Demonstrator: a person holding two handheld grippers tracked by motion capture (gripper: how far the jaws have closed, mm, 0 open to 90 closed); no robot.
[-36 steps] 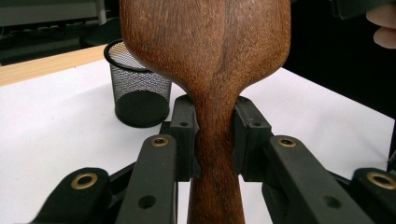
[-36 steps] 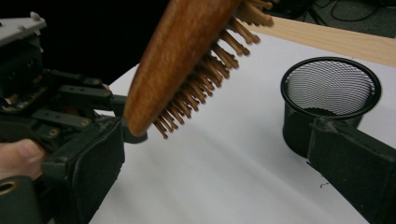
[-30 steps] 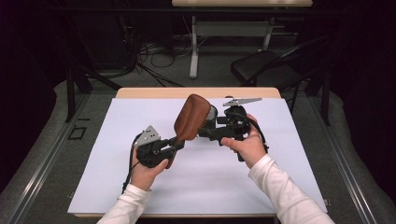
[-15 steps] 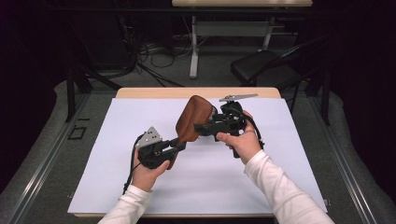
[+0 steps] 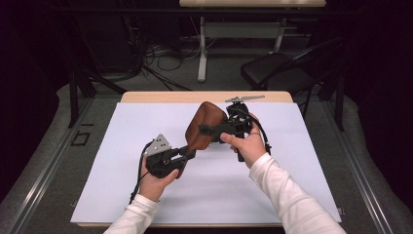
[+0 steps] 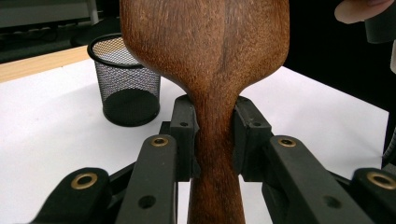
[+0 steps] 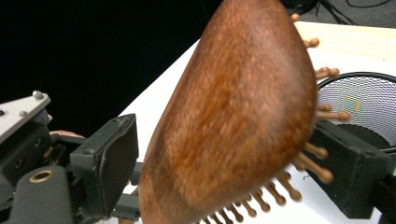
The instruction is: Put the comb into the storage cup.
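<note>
So I've got this wooden hairbrush (image 5: 202,127) up in the air over the middle of the table (image 5: 122,195), which has a white sheet over it. My left gripper (image 5: 187,152) is pinching the brush by the narrow neck where the handle widens into the head; in the left gripper view both pads are pressed flat against the wood on either side, and the smooth brown back of the head rises up toward the top of that picture.

My right gripper (image 5: 207,130) is at the head end, coming in from the right side. Its jaws have just been closing, and the brush head sits between them. In the right gripper view the left pad is clear of the wood with a gap showing, while the right pad is in among the little round-tipped pins. So that one is spread around the head, not pinching it yet.

There's a black mesh cup (image 6: 126,81) standing upright on the table behind the brush; in the left gripper view it's to the left of the head.
</note>
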